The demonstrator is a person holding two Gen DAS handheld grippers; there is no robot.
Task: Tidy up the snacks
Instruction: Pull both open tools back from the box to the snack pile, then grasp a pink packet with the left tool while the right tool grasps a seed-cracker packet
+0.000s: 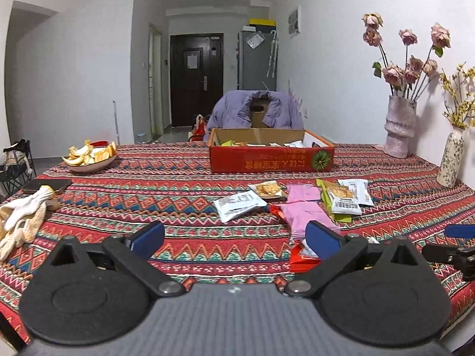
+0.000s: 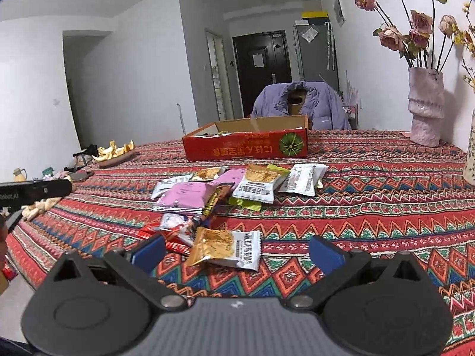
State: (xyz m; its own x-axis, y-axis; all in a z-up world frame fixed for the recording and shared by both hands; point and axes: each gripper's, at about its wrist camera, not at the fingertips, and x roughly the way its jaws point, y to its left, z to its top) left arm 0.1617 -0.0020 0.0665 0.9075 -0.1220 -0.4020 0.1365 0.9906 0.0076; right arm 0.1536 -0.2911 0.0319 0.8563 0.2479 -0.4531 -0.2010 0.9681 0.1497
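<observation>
So both claws are spread wide with nothing in them, left claw [image 1: 234,238] and right claw [image 2: 237,252]. The snack packets [image 2: 237,187] lie scattered on the worktop [image 2: 371,207], short of the red box [image 2: 246,145]. They look light, crinkly and slippery, so I'd pinch the nearest gold packet [image 2: 227,249] by its flat sealed edge.

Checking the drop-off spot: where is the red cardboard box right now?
The red box sits mid-table, beyond the loose snack packets, before the jacket-draped chair.

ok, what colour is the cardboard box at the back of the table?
Red outside with yellow print and a green emblem, plain brown cardboard inside. The box shows best in the left wrist view.
</observation>
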